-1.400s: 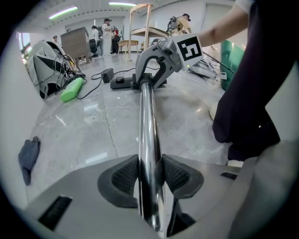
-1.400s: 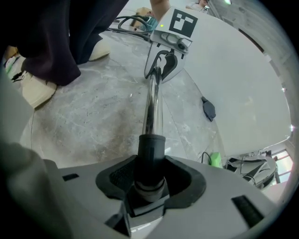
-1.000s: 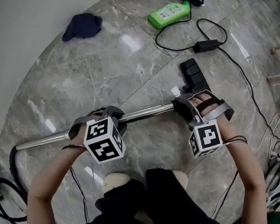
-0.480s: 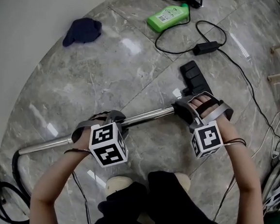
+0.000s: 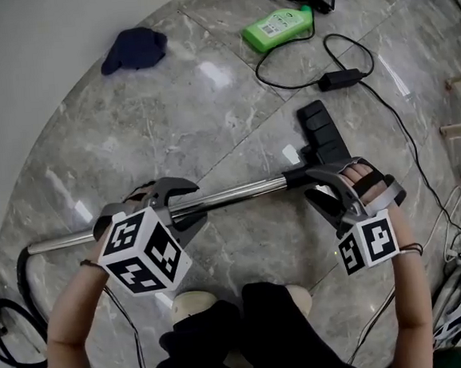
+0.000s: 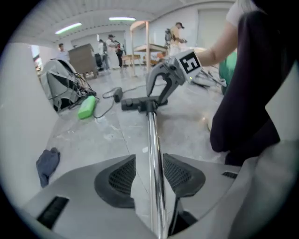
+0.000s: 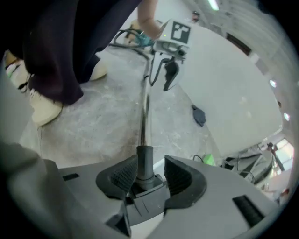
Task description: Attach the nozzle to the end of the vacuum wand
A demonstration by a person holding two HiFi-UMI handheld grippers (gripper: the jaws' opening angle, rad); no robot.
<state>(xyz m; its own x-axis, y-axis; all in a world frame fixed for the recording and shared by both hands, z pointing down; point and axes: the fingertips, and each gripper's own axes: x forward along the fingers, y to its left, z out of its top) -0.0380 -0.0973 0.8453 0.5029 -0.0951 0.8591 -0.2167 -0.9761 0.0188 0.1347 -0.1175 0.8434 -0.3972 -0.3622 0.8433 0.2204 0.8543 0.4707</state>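
Hovering over the wand (image 5: 231, 193), which lies flat on the marble floor (image 5: 209, 117), both claws stand open and hold nothing. The left claw (image 5: 186, 205) sits above the wand's middle; its jaws have just been opening, and the chrome tube runs between the pads with a gap showing on at least one side, so the grip there looks released. The right claw (image 5: 311, 182) is at the wand's far end, its pads set apart either side of the black neck where the nozzle (image 5: 320, 130) joins, with daylight visible beside the neck and no squeeze on it. The nozzle rests on the floor against that end of the wand, its collar lined up with the tube and seemingly pushed on, with no gap visible at the joint. The attaching therefore appears to be done, or all but done. Whether the latch has fully caught cannot be told from these views. What is probably left is a check that the joint holds, then drawing both claws clear. At the wand's other end a dark hose (image 5: 22, 273) curls away. A green bottle (image 5: 278, 24), an adapter (image 5: 339, 76) and a cloth (image 5: 133, 49) lie well beyond the wand, untouched.
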